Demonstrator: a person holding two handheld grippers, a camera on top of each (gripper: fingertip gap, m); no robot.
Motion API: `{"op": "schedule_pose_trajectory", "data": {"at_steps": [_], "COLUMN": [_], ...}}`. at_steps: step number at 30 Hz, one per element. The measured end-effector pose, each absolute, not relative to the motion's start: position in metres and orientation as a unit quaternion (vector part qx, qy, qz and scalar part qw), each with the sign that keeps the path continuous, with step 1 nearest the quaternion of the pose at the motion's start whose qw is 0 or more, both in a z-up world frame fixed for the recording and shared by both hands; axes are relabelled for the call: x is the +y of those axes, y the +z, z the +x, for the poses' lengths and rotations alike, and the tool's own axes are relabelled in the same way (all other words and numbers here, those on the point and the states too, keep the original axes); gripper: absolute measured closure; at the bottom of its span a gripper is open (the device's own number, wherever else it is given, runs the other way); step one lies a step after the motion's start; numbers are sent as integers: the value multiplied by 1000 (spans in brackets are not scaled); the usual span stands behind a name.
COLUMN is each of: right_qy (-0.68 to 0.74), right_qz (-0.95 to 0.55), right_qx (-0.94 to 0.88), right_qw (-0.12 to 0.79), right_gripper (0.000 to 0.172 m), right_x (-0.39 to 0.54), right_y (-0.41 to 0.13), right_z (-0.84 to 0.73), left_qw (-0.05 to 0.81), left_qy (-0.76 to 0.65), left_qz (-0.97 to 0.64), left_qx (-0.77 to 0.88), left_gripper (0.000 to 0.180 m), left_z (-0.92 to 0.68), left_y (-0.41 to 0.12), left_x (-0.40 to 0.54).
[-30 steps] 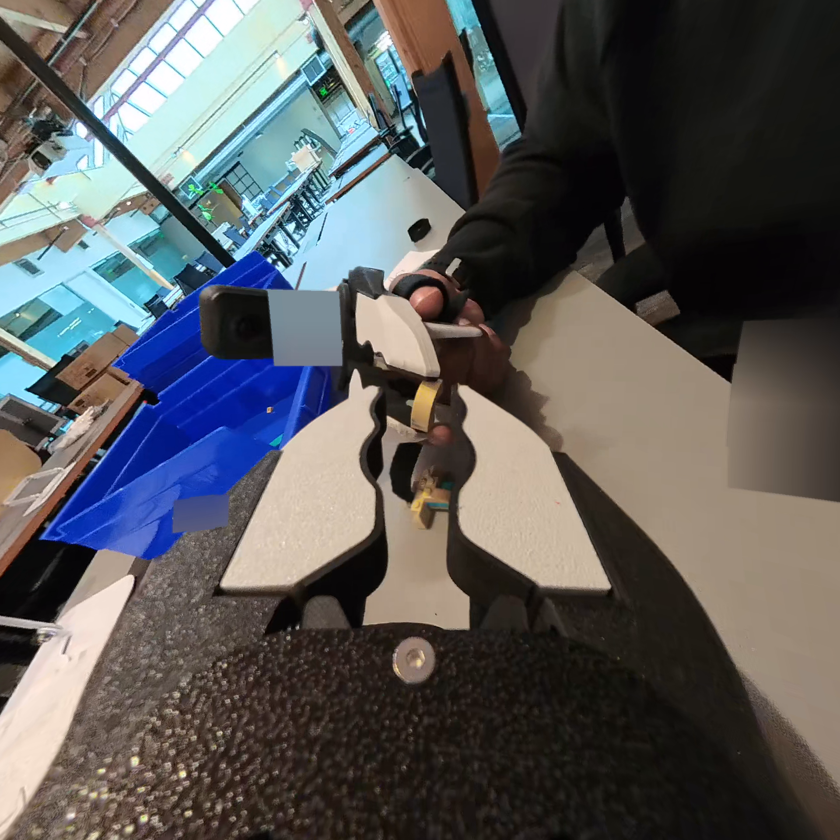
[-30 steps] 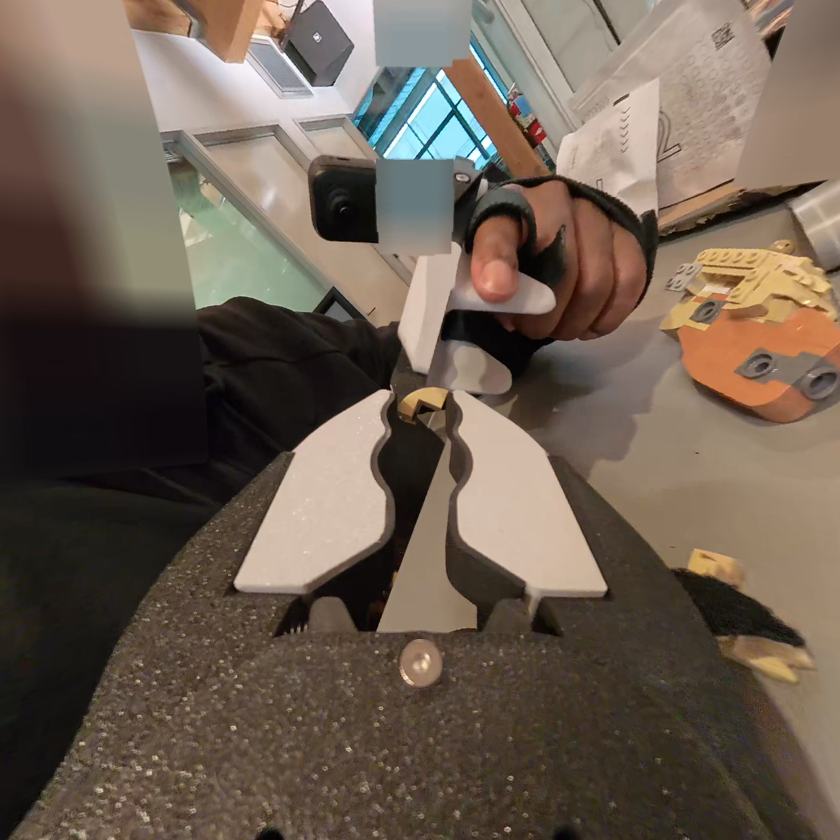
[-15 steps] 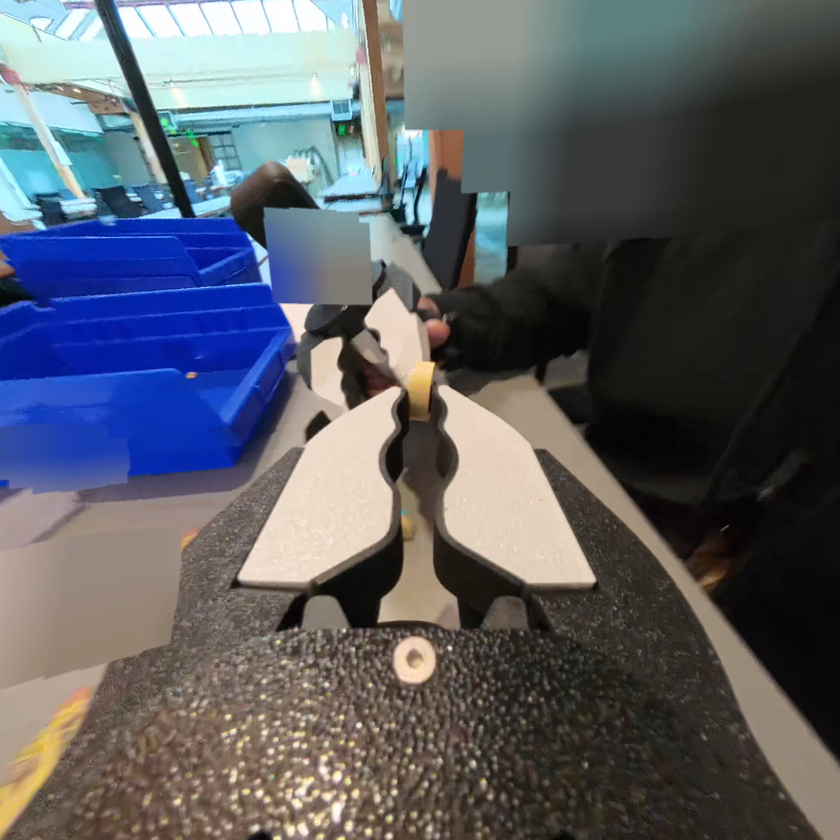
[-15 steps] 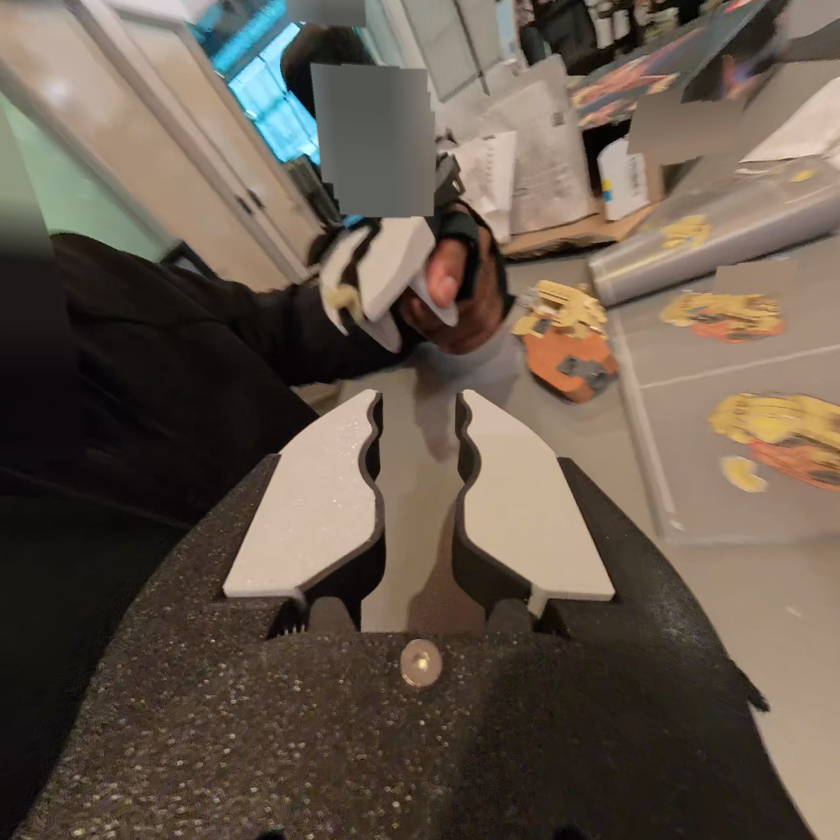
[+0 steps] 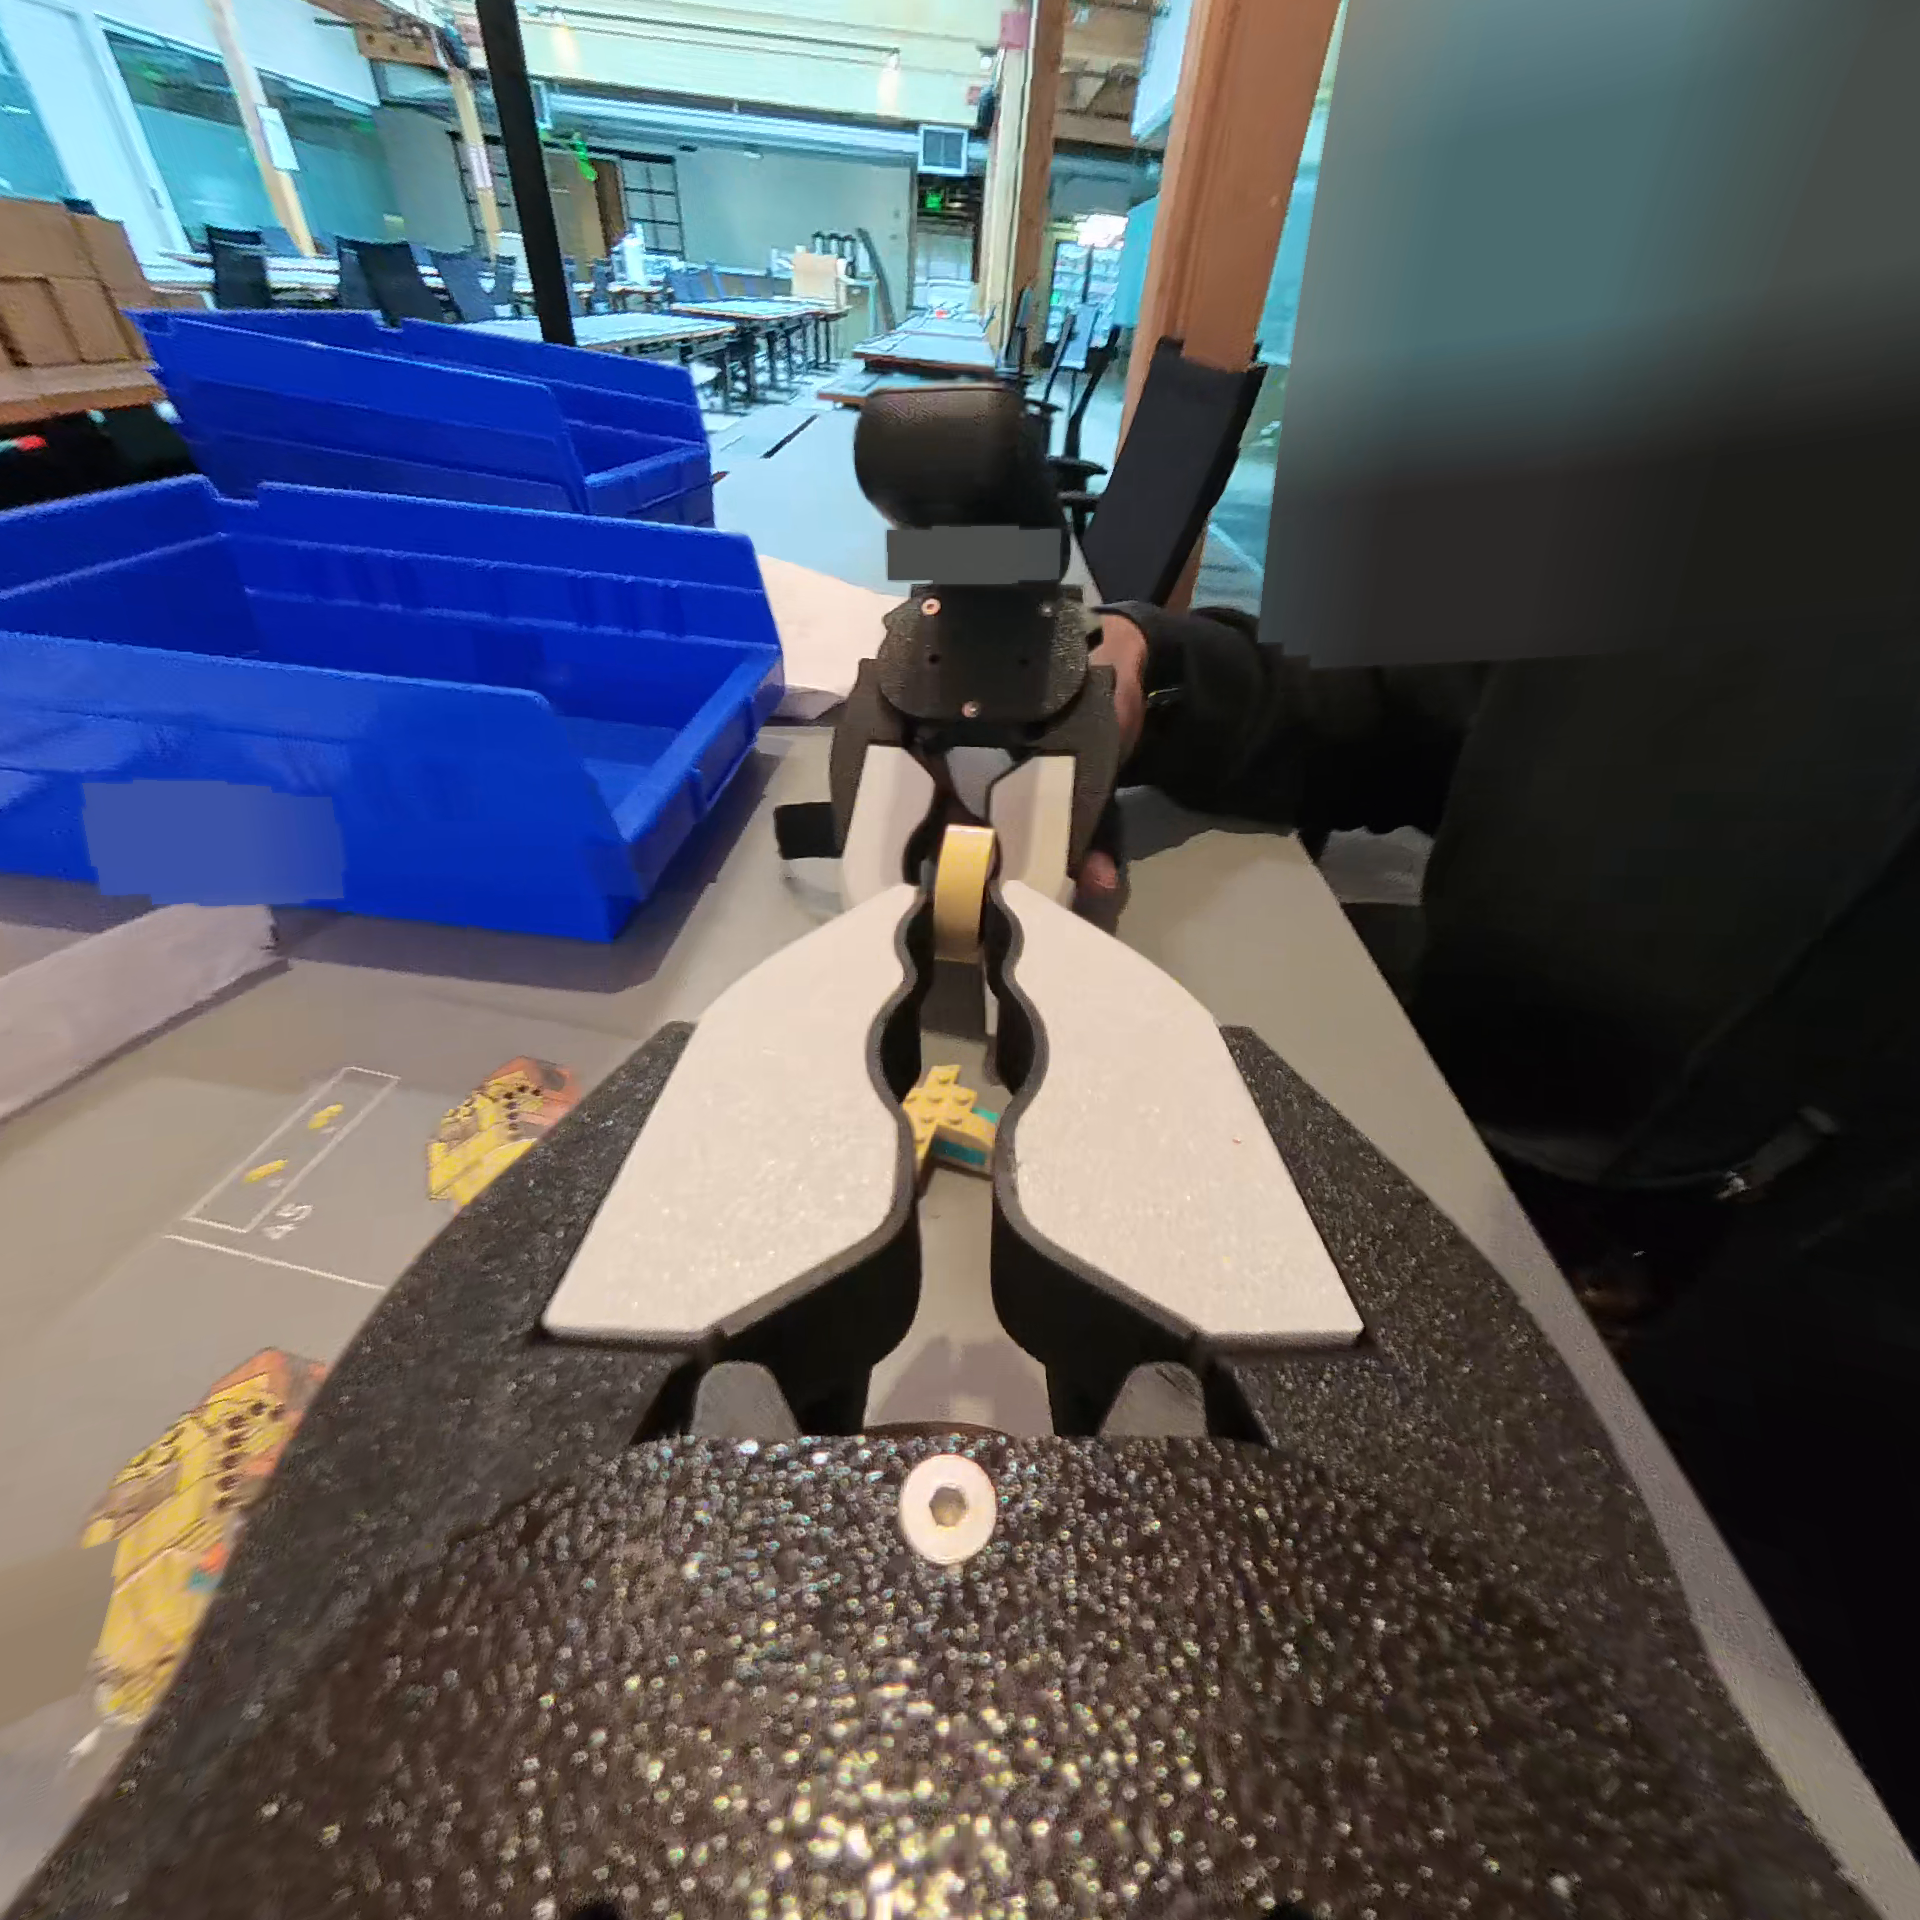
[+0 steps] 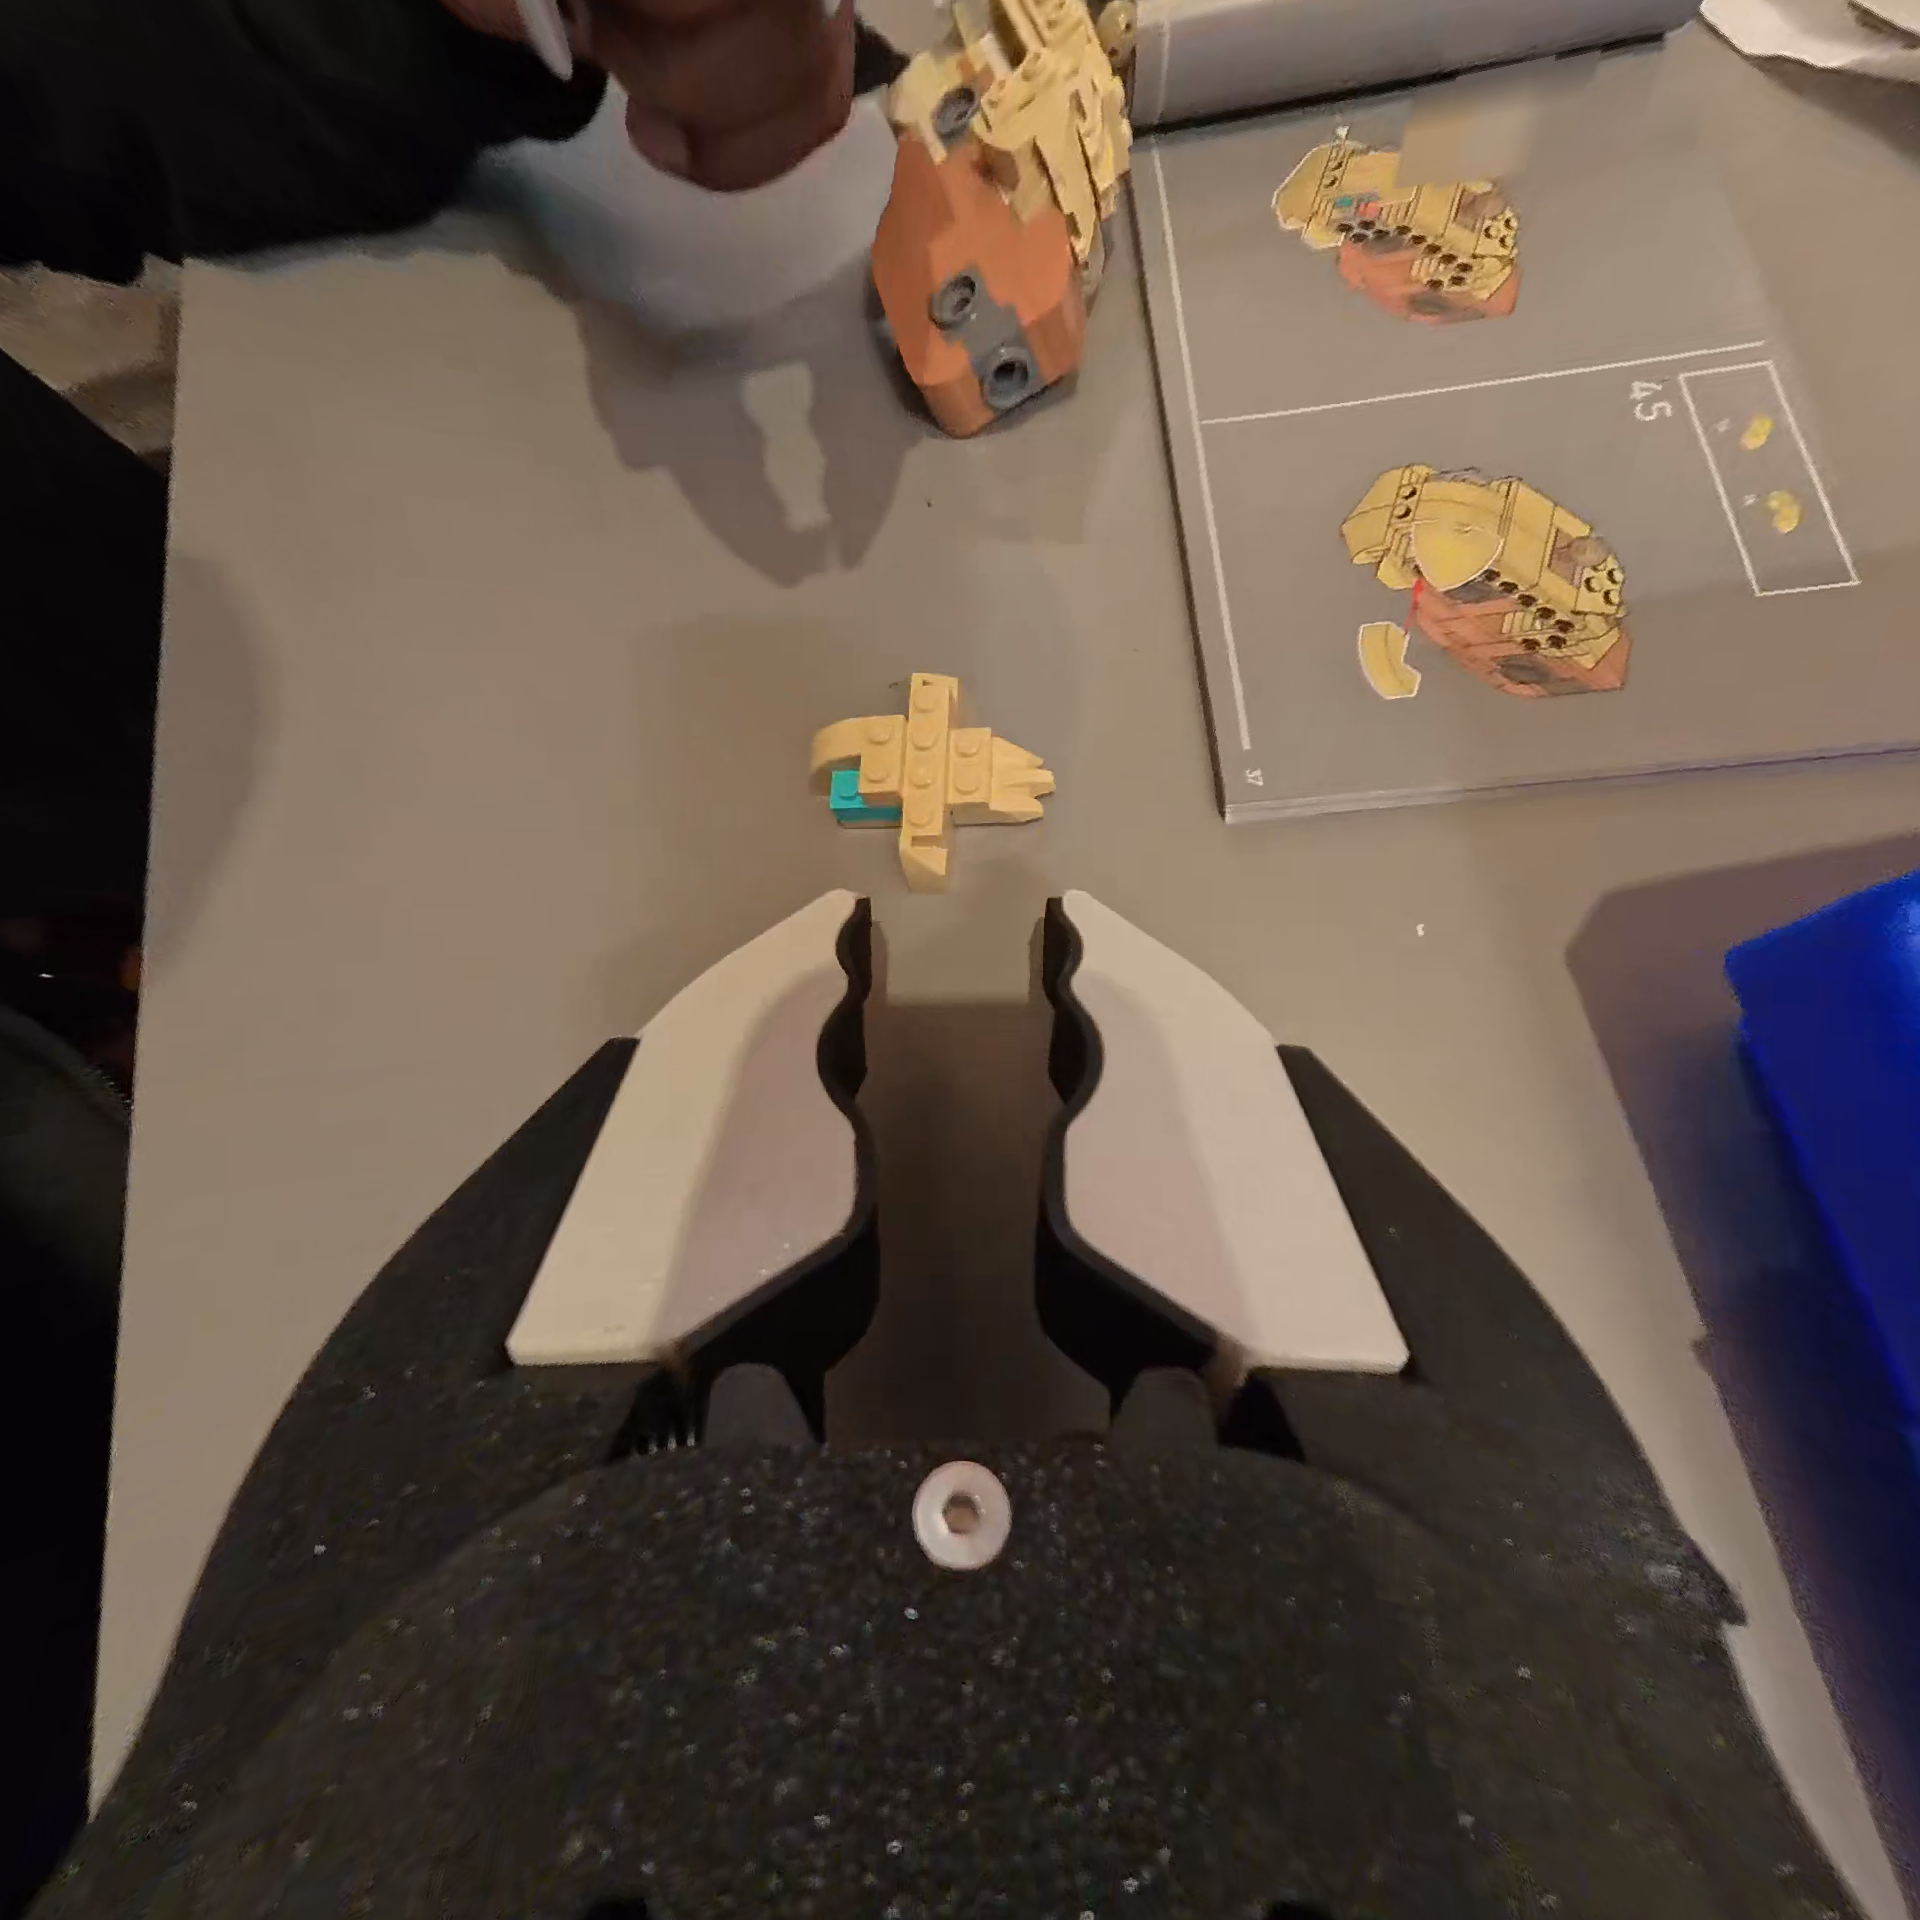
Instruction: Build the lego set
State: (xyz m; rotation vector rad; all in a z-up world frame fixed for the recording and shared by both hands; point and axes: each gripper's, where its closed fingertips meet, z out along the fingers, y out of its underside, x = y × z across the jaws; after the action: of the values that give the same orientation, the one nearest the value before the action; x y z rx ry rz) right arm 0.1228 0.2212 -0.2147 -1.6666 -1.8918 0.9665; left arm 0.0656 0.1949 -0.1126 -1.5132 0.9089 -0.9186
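A tan curved piece [image 5: 958,891] is clamped upright between the fingertips of the left gripper [image 5: 958,914], both pads pressed on it. Below it, on the grey table [image 6: 468,727], a small tan assembly [image 6: 928,774] with a teal brick is seen. Just near of that assembly the right gripper [image 6: 956,914] is held with its fingers apart and bare. Farther off stands an orange-and-tan model [image 6: 987,239]; a booklet [image 6: 1507,468] lies to the right, blue bins [image 5: 395,707] to the left.
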Motion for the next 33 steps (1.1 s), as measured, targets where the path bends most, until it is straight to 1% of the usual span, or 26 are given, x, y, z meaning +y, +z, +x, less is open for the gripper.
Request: {"op": "schedule_pose_trajectory", "data": {"at_steps": [6, 10, 13, 17, 20, 28, 31, 33], "right_qy": [318, 280, 285, 324, 328, 314, 275, 272], "right_qz": [-585, -576, -568, -528, -500, -544, -537, -534], "right_qx": [-709, -728, -735, -758, -772, -729, -752, -753], "right_qw": [233, 244, 238, 205, 215, 271, 265, 271], "right_gripper": [144, 147, 150, 151, 151, 147, 147, 150], "right_x": [213, 212, 205, 178, 172, 205, 203, 202], "right_y": [-221, -228, -228, -224, -221, -215, -226, -226], "right_z": [114, 111, 111, 113, 114, 102, 102, 97], "left_qw": [567, 566, 571, 578, 579, 548, 532, 525], "left_qy": [-335, -321, -314, -303, -301, -277, -256, -247], "left_qz": [-645, -653, -650, -649, -651, -667, -674, -677], "left_qx": [387, 388, 391, 392, 388, 422, 444, 452], "left_gripper": [172, 172, 172, 172, 172, 172, 172, 172], "left_z": [62, 60, 61, 60, 58, 61, 64, 66], "left_y": [-113, -117, -114, -112, -111, -126, -135, -139], "left_x": [202, 205, 204, 204, 205, 201, 200, 199]}}
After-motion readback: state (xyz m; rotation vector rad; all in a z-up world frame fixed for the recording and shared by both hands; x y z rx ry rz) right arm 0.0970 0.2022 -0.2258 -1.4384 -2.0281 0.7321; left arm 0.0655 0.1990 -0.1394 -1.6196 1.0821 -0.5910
